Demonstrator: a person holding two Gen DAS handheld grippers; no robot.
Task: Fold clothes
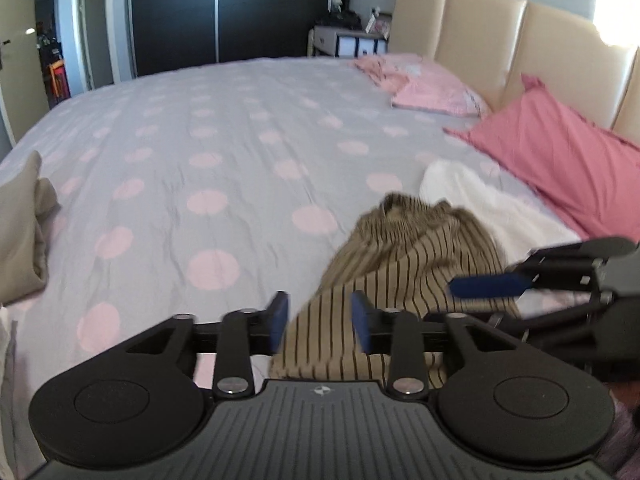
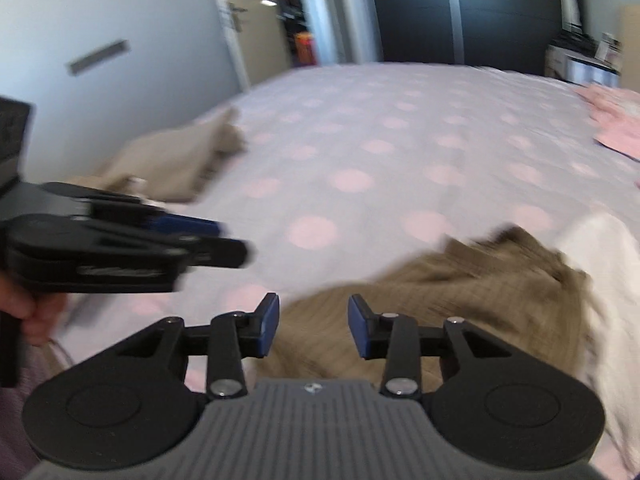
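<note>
Right now both grippers hang above the near edge of a bed (image 1: 224, 128) covered in a grey sheet with pink dots. The left gripper (image 1: 319, 322) has its blue-padded fingers spread apart with nothing between them, and below the gap lies a crumpled tan garment with dark stripes (image 1: 404, 264) — the piece of clothing nearest to hand, bunched up rather than flat. The right gripper (image 2: 313, 326) is likewise parted and empty, poised over the same striped garment (image 2: 460, 292), which looks smeared by motion blur in its own view. Each gripper shows in the other's camera: the right one comes in from the right side of the left view (image 1: 520, 280), the left one from the left side of the right view (image 2: 192, 236), with a hand (image 2: 28, 316) wrapped around its handle. Just beyond the striped garment lies a white cloth (image 1: 480, 204), touching it. A folded beige item (image 1: 20, 232) sits well apart toward the left edge of the bed. Two pink pillows (image 1: 560, 160) lean near the cream headboard (image 1: 480, 32).
</note>
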